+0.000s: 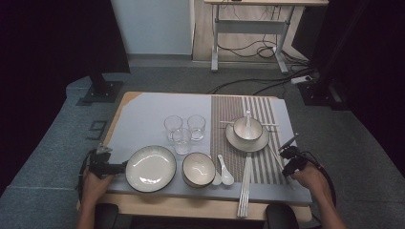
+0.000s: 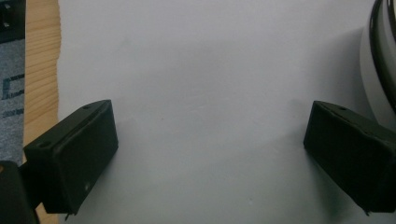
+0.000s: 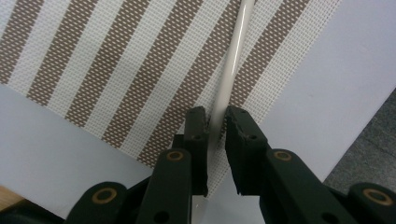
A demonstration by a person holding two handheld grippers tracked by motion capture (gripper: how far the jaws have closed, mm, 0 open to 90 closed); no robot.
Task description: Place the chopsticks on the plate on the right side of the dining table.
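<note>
A white chopstick point(image 3: 233, 56) lies slantwise on the brown-and-white striped placemat point(image 3: 116, 70), and its near end runs between my right gripper's point(image 3: 215, 122) jaws, which are shut on it. In the high view that gripper point(image 1: 286, 155) sits at the mat's right edge, low over the table. My left gripper point(image 1: 119, 167) rests at the front left, its jaws open wide over the bare grey mat point(image 2: 210, 70). The dark rim of the large white plate point(image 2: 380, 46) lies just beyond its right jaw, apart from it.
The large plate point(image 1: 151, 168), a bowl point(image 1: 198, 169) and two spoons point(image 1: 224, 175) line the front. Three glasses point(image 1: 184, 130) stand mid-table. A bowl with a spoon sits on a saucer point(image 1: 247, 142) on the placemat. More chopsticks point(image 1: 246, 188) reach over the front edge.
</note>
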